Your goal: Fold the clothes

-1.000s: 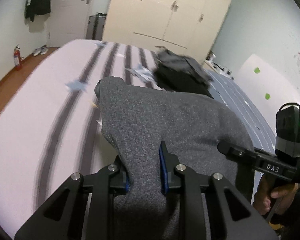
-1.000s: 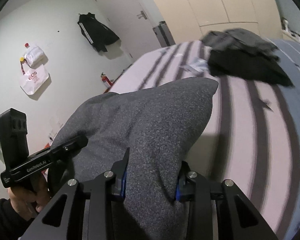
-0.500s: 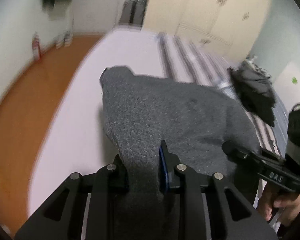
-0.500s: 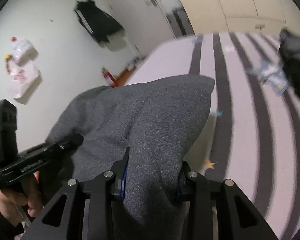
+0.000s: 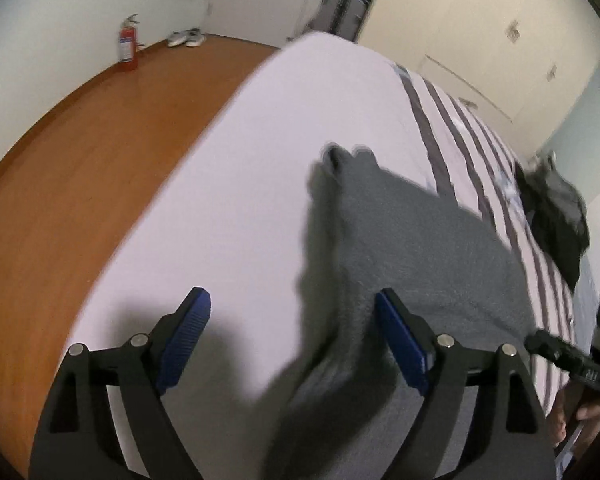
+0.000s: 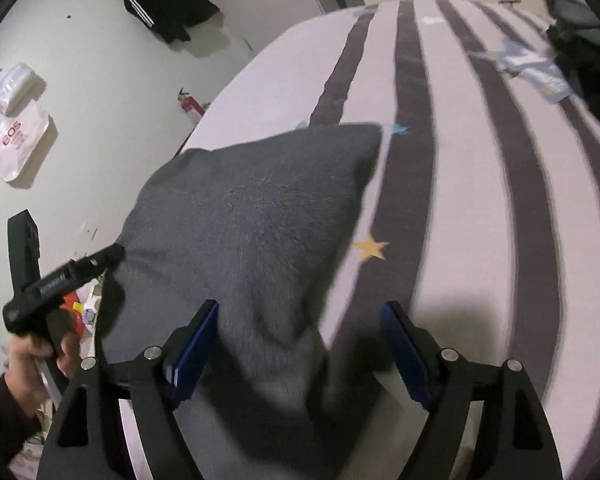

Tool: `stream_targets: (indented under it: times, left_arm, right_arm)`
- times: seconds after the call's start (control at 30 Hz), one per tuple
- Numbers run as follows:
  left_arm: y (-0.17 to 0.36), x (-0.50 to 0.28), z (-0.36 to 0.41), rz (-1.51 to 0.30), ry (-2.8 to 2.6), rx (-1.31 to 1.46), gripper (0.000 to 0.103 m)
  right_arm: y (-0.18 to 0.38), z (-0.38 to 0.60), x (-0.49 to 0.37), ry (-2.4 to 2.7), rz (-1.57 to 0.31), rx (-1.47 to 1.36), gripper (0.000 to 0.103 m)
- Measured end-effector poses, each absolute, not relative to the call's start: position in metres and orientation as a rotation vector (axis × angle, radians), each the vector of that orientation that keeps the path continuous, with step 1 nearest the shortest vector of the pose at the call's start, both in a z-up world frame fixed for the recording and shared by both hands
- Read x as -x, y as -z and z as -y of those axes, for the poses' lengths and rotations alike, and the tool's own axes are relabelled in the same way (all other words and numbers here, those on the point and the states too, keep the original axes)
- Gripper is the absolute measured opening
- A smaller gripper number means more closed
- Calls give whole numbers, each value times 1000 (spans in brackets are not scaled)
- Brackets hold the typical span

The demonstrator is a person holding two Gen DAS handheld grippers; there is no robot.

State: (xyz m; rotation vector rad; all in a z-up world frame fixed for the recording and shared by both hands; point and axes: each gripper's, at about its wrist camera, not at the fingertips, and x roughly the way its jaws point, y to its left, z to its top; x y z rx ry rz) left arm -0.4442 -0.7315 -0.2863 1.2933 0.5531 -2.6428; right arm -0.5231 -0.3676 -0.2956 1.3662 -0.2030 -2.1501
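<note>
Opening over a folded grey knitted garment (image 5: 428, 248), the left gripper (image 5: 294, 336) spreads its blue-padded jaws wide, the right-hand pad brushing the fabric's edge while the other stands clear over bare sheet. The right gripper (image 6: 300, 350) is likewise parting its jaws, the garment's near corner lying loose between them, close against the left-hand pad and away from the other; neither tool presses on the cloth. The garment (image 6: 256, 216) lies on the white bed sheet with dark grey stripes (image 6: 480, 208), near the bed's edge, between the two tools. A hand (image 6: 36, 354) in a dark sleeve grips the left tool's handle at the lower left of the right wrist view. Beyond the garment, small coloured stars (image 6: 370, 247) dot the sheet, and a heap of dark clothes (image 5: 556, 216) sits further along the bed. Past the bed, a red fire extinguisher (image 5: 127, 43) stands on the brown wooden floor (image 5: 72, 184) against the white wall, and cream wardrobe doors (image 5: 492, 36) fill the far corner.
</note>
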Motion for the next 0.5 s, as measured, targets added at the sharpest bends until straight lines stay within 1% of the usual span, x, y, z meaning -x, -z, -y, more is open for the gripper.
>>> stream_targets:
  times: [0.03, 0.1, 0.13, 0.17, 0.2, 0.23, 0.27, 0.3, 0.33, 0.37, 0.43, 0.47, 0.5]
  left_arm:
    - [281, 444, 733, -505, 2634, -1258, 82]
    - [271, 456, 716, -427, 2703, -1248, 78]
    - [267, 462, 707, -388, 2740, -1245, 61]
    - [263, 468, 698, -349, 2777, -1242, 45]
    - [258, 475, 689, -309, 2813, -1237, 13]
    - [260, 485, 675, -245, 2838, -1261, 0]
    - [266, 493, 663, -193, 2862, -1290, 0]
    - [274, 501, 654, -179, 2868, -1311, 0]
    - [283, 510, 645, -169, 2870, -1330, 0]
    - [294, 516, 643, -150, 2847, -1347, 0]
    - [318, 528, 638, -93, 2782, -1378, 0]
    - [336, 532, 641, -65, 2745, -1405, 0]
    - [343, 529, 645, -97, 2741, -1398, 2]
  right_arm:
    - [288, 362, 520, 2183, 189, -1333, 78]
    - [274, 352, 513, 2249, 159, -1267, 78]
    - [268, 353, 516, 2280, 147, -1243, 77]
    - [263, 358, 521, 2289, 174, -1207, 75]
    - [262, 367, 527, 2295, 191, -1193, 69]
    - [261, 376, 533, 2308, 184, -1189, 49]
    - [262, 390, 541, 2328, 162, -1179, 28]
    - [264, 400, 545, 2345, 149, -1172, 20]
    - [266, 410, 550, 2359, 137, -1167, 9]
    - [274, 420, 554, 2357, 133, -1175, 7]
    - [290, 434, 560, 2367, 137, -1196, 7]
    - [300, 438, 563, 2378, 141, -1208, 4]
    - [313, 439, 566, 2393, 121, -1216, 1]
